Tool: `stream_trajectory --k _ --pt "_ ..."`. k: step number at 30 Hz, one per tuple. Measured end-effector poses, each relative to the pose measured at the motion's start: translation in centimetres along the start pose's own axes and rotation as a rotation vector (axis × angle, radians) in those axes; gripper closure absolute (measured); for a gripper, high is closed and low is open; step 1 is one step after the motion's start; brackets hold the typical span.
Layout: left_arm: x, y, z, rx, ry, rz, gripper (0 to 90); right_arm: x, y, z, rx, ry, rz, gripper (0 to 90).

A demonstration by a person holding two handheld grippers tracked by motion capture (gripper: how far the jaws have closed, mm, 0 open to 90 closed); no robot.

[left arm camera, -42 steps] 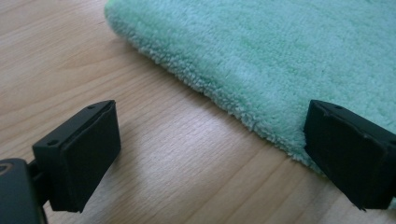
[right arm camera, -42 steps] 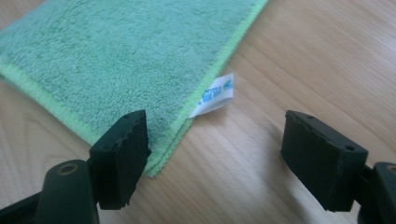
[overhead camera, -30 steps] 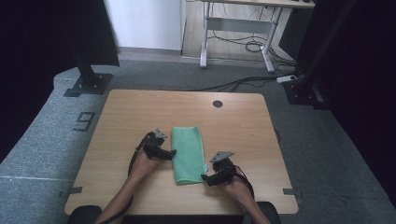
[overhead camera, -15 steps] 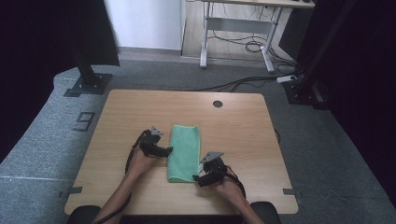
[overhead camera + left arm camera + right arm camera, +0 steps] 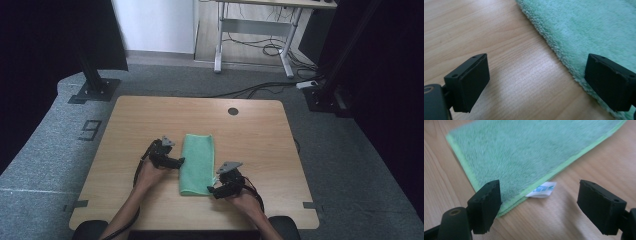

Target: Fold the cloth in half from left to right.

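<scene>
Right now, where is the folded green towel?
In the high view, the folded green terry towel lies on the wooden table, near its front edge, between both hand-held grippers.

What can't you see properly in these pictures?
- Label printing, right gripper view: too small and blurred, half tucked under the green towel.
- Towel's far end, left gripper view: cut off by the picture's edge.
- Left tongs, high view: too small to tell whether they touch the towel.

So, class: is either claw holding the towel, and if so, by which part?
Nothing is held. Both the left claw and the right claw stand open at the towel's edges.
</scene>
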State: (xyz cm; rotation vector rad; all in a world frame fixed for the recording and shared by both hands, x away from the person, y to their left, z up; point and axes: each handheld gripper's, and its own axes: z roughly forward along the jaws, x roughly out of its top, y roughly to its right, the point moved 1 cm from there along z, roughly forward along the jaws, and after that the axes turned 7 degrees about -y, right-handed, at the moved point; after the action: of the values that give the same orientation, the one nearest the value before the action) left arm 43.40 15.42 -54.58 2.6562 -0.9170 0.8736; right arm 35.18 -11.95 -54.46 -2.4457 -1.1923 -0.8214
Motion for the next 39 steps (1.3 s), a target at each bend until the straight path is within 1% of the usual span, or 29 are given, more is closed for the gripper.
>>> stream_trajectory --k 1,2,3,4,5,6,7,8,9,11,12,13,15,16,17,18,19,20,21,23,27,29,30,33,35,36,39 --pt "0.0 0.0 0.0 0.000 0.000 0.000 6.1 0.0 0.2 -0.3 0.001 0.013 0.010 19.1" --pt "0.0 0.1 -0.4 -0.004 0.005 0.005 6.1 0.0 0.5 -0.6 -0.002 0.026 0.019 19.1" --pt "-0.1 0.2 -0.9 -0.007 0.008 0.008 6.1 0.0 0.5 -0.6 -0.002 0.026 0.019 19.1" --pt "-0.2 0.3 -1.3 -0.015 0.013 0.005 6.1 -0.1 1.0 -1.1 -0.010 0.040 0.034 18.9" --pt "-0.3 0.3 -1.8 -0.020 0.015 0.005 6.1 -0.1 1.0 -1.1 -0.010 0.040 0.034 18.9" --pt "-0.8 0.4 -2.7 -0.025 0.014 0.016 6.1 -0.3 1.6 -1.6 -0.021 0.049 0.050 18.1" --pt "-0.8 0.4 -2.7 -0.025 0.014 0.016 6.0 -0.3 1.6 -1.6 -0.021 0.049 0.050 18.1" --pt "-1.4 0.5 -3.6 -0.033 0.018 0.018 5.9 -0.7 2.1 -2.0 -0.035 0.048 0.060 17.4" --pt "-1.4 0.5 -3.6 -0.033 0.018 0.018 5.7 -0.7 2.1 -2.0 -0.035 0.048 0.060 17.4" --pt "-2.3 0.5 -4.4 -0.038 0.015 0.021 5.5 -1.1 2.9 -2.5 -0.052 0.043 0.075 16.3" --pt "-2.7 0.5 -4.8 -0.035 0.013 0.022 5.5 -1.5 3.5 -2.8 -0.062 0.035 0.086 14.2" --pt "-3.2 0.5 -5.1 -0.032 0.009 0.025 5.5 -1.5 3.5 -2.8 -0.062 0.035 0.086 14.2" --pt "-4.0 0.3 -5.6 -0.020 0.005 0.024 5.3 -2.0 4.2 -3.0 -0.079 0.025 0.101 13.7" --pt "-4.9 0.1 -6.0 -0.013 0.001 0.020 5.3 -2.4 4.8 -3.4 -0.089 0.022 0.127 13.2" --pt "-4.9 0.1 -6.0 -0.013 0.001 0.020 5.2 -2.4 4.8 -3.4 -0.089 0.022 0.127 13.2" --pt "-5.8 -0.1 -6.3 -0.008 -0.003 0.018 4.7 -2.8 5.3 -3.5 -0.099 0.013 0.141 12.1" --pt "-5.8 -0.1 -6.3 -0.008 -0.003 0.018 4.3 -2.8 5.3 -3.5 -0.099 0.013 0.141 12.1" --pt "-6.2 -0.2 -6.4 -0.007 -0.007 0.015 4.0 -3.1 5.6 -3.6 -0.115 0.008 0.151 7.7" --pt "-6.6 -0.3 -6.5 -0.008 -0.009 0.012 4.0 -3.1 5.6 -3.6 -0.115 0.008 0.151 7.7" --pt "-7.2 -0.5 -6.6 -0.013 -0.015 0.006 3.0 -3.7 6.2 -3.6 -0.135 -0.002 0.167 2.8" --pt "-7.9 -0.8 -6.3 -0.009 -0.030 0.007 0.4 -4.3 6.6 -3.2 -0.140 -0.017 0.172 0.0" --pt "-8.1 -0.7 -6.0 -0.012 -0.038 0.013 0.0 -4.4 6.7 -3.1 -0.140 -0.021 0.174 0.0" --pt "-8.2 -0.7 -5.6 -0.013 -0.050 0.025 0.0 -4.6 6.8 -2.9 -0.136 -0.026 0.171 0.0" --pt "-8.4 -0.7 -5.3 -0.017 -0.060 0.029 0.0 -4.9 6.9 -2.7 -0.139 -0.021 0.171 0.0" --pt "-8.6 -0.7 -5.2 -0.030 -0.052 0.023 0.0 -5.1 7.0 -2.6 -0.142 -0.015 0.170 0.0" --pt "-8.7 -0.8 -5.1 -0.031 -0.038 0.028 0.0 -5.2 7.0 -2.4 -0.140 -0.003 0.167 0.0" --pt "-8.7 -0.8 -5.1 -0.032 -0.036 0.028 0.0 -5.3 7.1 -2.0 -0.139 -0.003 0.159 0.0"
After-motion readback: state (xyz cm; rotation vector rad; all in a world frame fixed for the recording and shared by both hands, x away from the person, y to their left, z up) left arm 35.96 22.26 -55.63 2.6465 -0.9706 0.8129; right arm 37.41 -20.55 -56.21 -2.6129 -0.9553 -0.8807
